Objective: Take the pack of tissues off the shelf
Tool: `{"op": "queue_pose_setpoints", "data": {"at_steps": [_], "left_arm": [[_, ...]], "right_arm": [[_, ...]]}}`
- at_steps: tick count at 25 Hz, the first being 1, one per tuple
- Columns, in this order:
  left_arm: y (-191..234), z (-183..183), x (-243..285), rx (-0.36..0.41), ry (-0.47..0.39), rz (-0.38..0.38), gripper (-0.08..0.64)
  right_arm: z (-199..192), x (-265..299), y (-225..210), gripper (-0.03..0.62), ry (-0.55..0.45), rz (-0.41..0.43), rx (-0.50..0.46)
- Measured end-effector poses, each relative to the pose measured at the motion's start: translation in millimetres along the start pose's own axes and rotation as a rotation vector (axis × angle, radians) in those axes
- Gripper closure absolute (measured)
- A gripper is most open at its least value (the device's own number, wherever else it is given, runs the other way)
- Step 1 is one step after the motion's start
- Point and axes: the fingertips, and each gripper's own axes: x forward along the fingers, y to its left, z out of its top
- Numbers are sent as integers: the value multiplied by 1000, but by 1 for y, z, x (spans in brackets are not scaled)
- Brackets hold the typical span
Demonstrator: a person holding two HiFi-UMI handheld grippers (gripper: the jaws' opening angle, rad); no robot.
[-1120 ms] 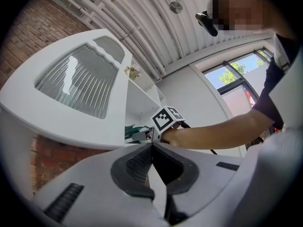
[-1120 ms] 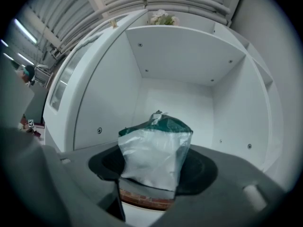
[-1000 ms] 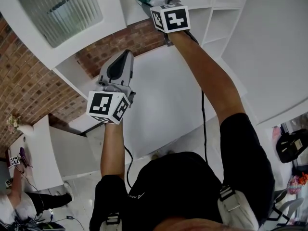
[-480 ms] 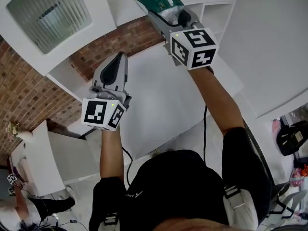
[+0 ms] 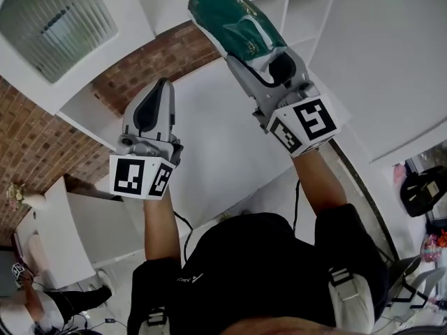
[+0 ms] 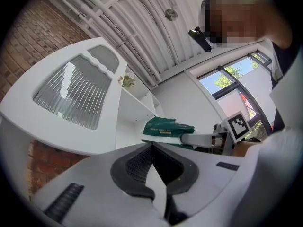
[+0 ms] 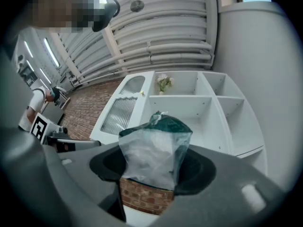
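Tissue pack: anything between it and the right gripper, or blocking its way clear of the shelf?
Nothing visible. The right gripper is clamped on the tissue pack, which looks to be out in front of the shelf. The left gripper, shut and empty, is off to the side.

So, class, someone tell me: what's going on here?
A person holds a gripper in each hand, both arms raised. The right gripper is shut on the green tissue pack, which hangs in the air, clear of the white shelf. The left gripper is shut and empty, held up apart from the pack and touching nothing.
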Motion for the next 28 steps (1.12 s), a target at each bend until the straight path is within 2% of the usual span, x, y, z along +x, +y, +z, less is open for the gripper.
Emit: {"op": "queue_pose_setpoints", "data": {"at_steps": [5,10,28], "left_arm": [[-5,-1,-1,-9,-8,-4,561],[-19,0,-2,-17,-12,-12,561],[-18,-1,-4,-7,-7,0,561]], "right_arm": [[-14,-28,12,313,-12,-15,5],[-8,-46,17,318,-27,-14,-13],[-8,-47,17,318,-26,-8,-8]]}}
